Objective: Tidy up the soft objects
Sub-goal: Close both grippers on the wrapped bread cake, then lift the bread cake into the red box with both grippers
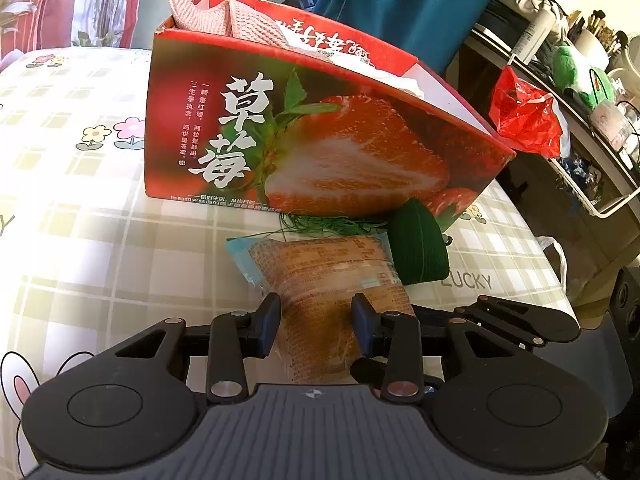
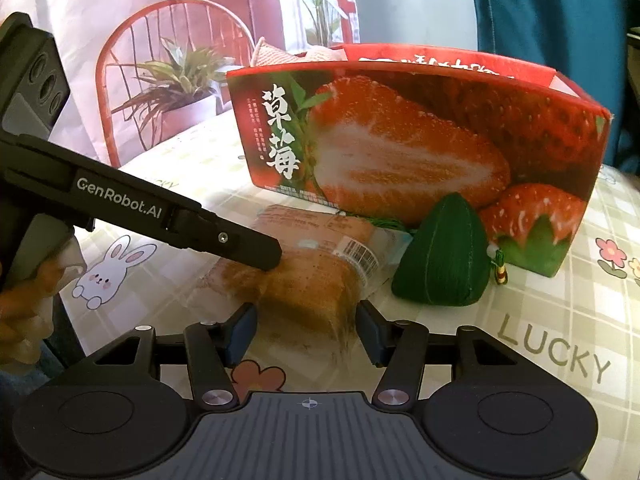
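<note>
A packaged bread slice (image 1: 328,276) in a clear wrapper lies on the checked tablecloth in front of a red strawberry box (image 1: 320,132). My left gripper (image 1: 315,320) is shut on the package's near end, pads pressing both sides. In the right wrist view my right gripper (image 2: 306,328) straddles the same bread package (image 2: 312,280) with its pads against it. The left gripper (image 2: 272,258) reaches in there from the left, its tip on the bread. A green wedge-shaped plush (image 2: 444,256) with a loose string stands beside the bread, against the strawberry box (image 2: 420,136). A pink cloth (image 1: 240,20) sticks out of the box.
A red plastic bag (image 1: 524,116) and a cluttered shelf (image 1: 580,80) stand beyond the table's right edge. A blue curtain (image 2: 552,20) hangs behind the box. A hand (image 2: 24,320) holds the left gripper's handle. The tablecloth (image 1: 80,184) stretches out to the left.
</note>
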A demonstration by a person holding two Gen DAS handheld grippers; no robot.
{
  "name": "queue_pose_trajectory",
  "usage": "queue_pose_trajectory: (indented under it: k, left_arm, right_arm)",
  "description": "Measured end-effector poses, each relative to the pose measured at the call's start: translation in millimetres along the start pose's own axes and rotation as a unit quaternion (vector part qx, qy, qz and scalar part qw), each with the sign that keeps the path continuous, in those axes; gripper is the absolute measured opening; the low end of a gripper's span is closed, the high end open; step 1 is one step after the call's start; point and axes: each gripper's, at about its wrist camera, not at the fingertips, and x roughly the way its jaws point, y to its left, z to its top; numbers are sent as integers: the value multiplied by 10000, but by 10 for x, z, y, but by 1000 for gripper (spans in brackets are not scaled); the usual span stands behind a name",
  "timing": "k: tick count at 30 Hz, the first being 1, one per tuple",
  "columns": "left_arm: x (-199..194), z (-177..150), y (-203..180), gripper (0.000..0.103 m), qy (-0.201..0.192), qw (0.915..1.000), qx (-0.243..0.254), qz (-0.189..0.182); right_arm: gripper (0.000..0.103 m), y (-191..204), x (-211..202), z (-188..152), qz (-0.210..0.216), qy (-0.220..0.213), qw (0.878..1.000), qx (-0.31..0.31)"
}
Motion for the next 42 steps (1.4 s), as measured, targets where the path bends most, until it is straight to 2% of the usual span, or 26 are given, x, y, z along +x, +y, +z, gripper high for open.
queue_pose_trajectory:
  k: [10,17,25,30,33,37,42]
  left_arm:
    - [-121,1,-15,41,-52,9999,-115,-83]
    - [-394,100,-159,41,-417,9990,138,-49]
    - [-738,447,-403,41,-972,9930,647,-168]
    - [-821,654,-488,41,-1128,9902,794,-236]
    - [-826,791,-490,41,-1177,9896,797,-237]
    - [-772,1027,-471,41,-1268,9881,867,-13]
    - [-668,1384,-358,39,-1312,9886,733,81]
  right_arm:
    - [44,70,-71,38,116,-44,9999,-100]
    - [44,153,-240,131,124,-318,9990,-294]
    - [44,179,-587,460,-61,-892,9939,-644]
    - [44,120,-709,711,-125,-1114,9914,-667]
    - [44,58,-731,853,-110,-1189,9907,-651]
    - [44,-63,-660,1071,1,-1189,9912,-583]
    - [44,-168,-463,1475,26,-1211,9898,-748]
